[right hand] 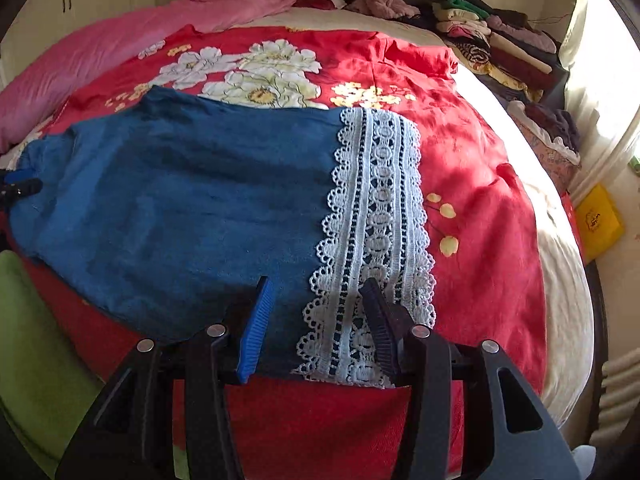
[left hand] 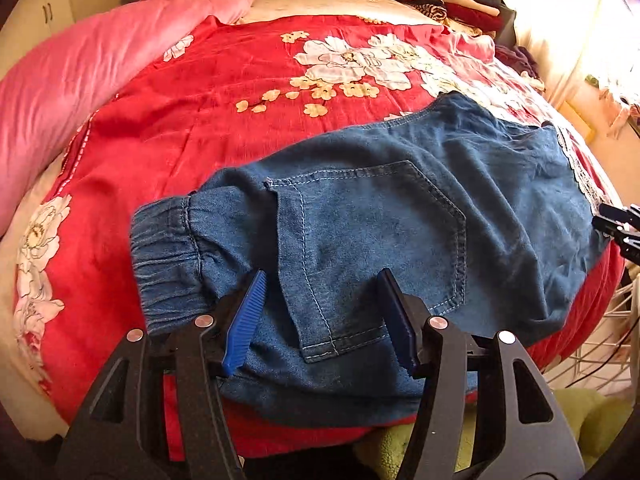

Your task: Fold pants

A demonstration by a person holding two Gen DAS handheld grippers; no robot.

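Note:
Blue denim pants (left hand: 400,216) lie flat on the red flowered bedspread (left hand: 224,92), near its front edge. Their elastic waistband (left hand: 164,256) points left and a back pocket (left hand: 380,232) faces up. The legs end in a white lace hem (right hand: 376,220) on the right. My left gripper (left hand: 323,276) hangs open over the pocket end, no cloth pinched between its blue pads. My right gripper (right hand: 317,282) stands open over the lace hem, also holding nothing. Each gripper shows at the edge of the other's view: the right gripper (left hand: 618,226) and the left gripper (right hand: 20,186).
A pink quilt (left hand: 80,76) lies along the bed's left side. Stacks of folded clothes (right hand: 500,40) fill the far right corner. A green cloth (right hand: 28,340) sits below the bed's front edge, a white wire rack (left hand: 592,352) to the right, a yellow box (right hand: 598,220) on the floor.

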